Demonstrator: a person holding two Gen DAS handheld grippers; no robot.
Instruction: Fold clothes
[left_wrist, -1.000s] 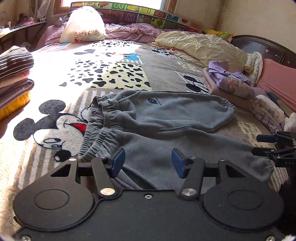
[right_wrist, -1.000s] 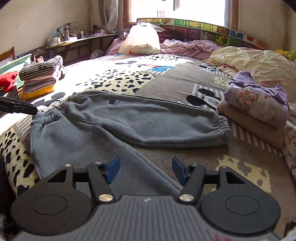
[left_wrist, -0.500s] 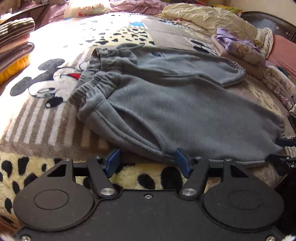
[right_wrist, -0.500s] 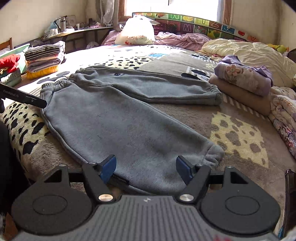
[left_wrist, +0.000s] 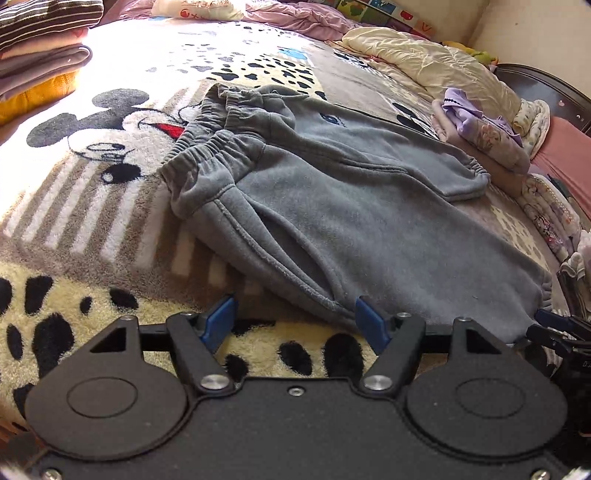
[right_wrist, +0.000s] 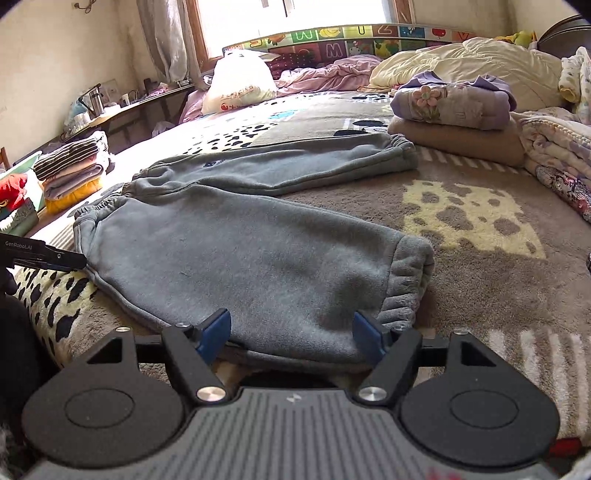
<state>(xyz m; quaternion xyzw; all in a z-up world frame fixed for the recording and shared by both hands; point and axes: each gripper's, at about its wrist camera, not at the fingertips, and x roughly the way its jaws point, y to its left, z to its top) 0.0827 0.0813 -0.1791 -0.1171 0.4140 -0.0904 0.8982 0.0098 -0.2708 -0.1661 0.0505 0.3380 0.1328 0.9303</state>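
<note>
Both hand-held grippers (left_wrist: 295, 323) lower, nearer sweatpants (right_wrist: 240, 258)

Daylight pours in from the window (right_wrist: 295, 22) at the far wall, which is blown out to white. It glares off the blanket (left_wrist: 122, 74) in the left wrist view, washing out the pattern there. Nearer parts sit in softer, even light, with a shadow under the grey trousers (right_wrist: 258, 258) cuff. Both views bend strongly at the edges, corners dark; focus is fairly sharp
</note>
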